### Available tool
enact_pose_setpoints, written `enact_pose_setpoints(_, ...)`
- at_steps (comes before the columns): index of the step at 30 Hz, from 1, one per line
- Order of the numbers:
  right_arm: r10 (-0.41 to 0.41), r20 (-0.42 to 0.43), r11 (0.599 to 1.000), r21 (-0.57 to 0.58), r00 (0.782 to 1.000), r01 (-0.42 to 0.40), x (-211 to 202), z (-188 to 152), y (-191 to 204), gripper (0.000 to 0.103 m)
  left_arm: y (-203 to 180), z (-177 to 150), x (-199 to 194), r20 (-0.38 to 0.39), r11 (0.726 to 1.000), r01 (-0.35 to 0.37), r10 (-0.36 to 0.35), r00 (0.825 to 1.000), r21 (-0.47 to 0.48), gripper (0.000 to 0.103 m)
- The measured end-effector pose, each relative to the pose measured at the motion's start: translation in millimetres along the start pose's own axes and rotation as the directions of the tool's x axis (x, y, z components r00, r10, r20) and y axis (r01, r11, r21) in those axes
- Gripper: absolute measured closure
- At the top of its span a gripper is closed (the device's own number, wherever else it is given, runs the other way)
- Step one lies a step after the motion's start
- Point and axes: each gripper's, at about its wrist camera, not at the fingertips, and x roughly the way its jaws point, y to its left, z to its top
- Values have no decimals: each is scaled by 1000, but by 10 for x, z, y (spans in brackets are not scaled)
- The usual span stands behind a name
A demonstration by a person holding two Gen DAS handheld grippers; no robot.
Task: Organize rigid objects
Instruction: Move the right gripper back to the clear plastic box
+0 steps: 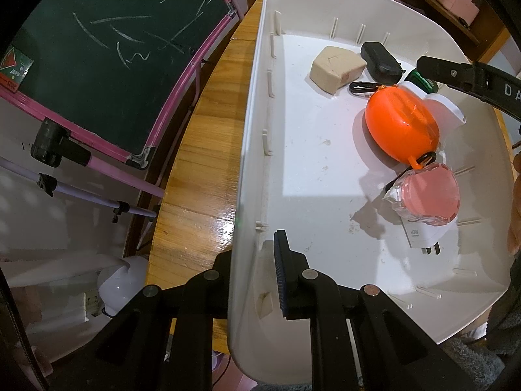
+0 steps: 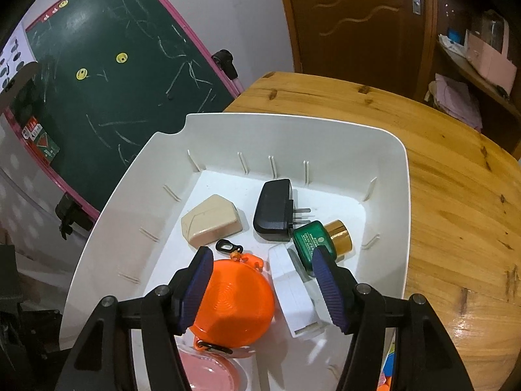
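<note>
A white plastic bin (image 1: 257, 123) (image 2: 293, 130) sits on a wooden table. My left gripper (image 1: 252, 260) is shut on the bin's near side wall, one pad inside and one outside. In the bin lie a beige block (image 2: 211, 221), a black charger (image 2: 273, 210), a green bottle with a gold cap (image 2: 314, 241), an orange round case (image 2: 234, 303), a white adapter (image 2: 293, 293) and a wrapped pink disc (image 1: 429, 195) on a white plug (image 1: 423, 239). My right gripper (image 2: 263, 286) hangs open over the orange case and the white adapter, which lie between its pads untouched.
The wooden table (image 2: 456, 202) extends right of the bin. A green chalkboard with a pink frame (image 2: 114, 97) stands beyond the table's left edge. A brown door and a shelf are at the back right. A hand (image 1: 516, 202) shows at the left wrist view's right edge.
</note>
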Motion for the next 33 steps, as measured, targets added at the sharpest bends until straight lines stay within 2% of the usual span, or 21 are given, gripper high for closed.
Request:
enact_pose_setpoints(11,-3,-6,1000,-4,1000,3,9,-4,4,39,41,12,29,8,1000,1,-1,1000,2,87)
enact_pose_setpoints(19,22,28,1000,-18,999,-22,-162,-21,51,39,49,11,80,1,1000,-8,8,1000,1,87)
enact_pose_setpoints(23,42,82,999,-17,996,-41,-472,-42,27,39,23,5,81,4,1000,-20,20,1000,4,87)
enact_pose_setpoints(27,1,166,999,-47,986,7,-869,-54,-18,39,13,-4,76,7,1000,-24,24,1000,3,87)
enact_pose_setpoints(33,-53,245,996,-57,968,69,-1391,-78,-180,39,-17,-10,64,10,999,-36,36,999,5,87)
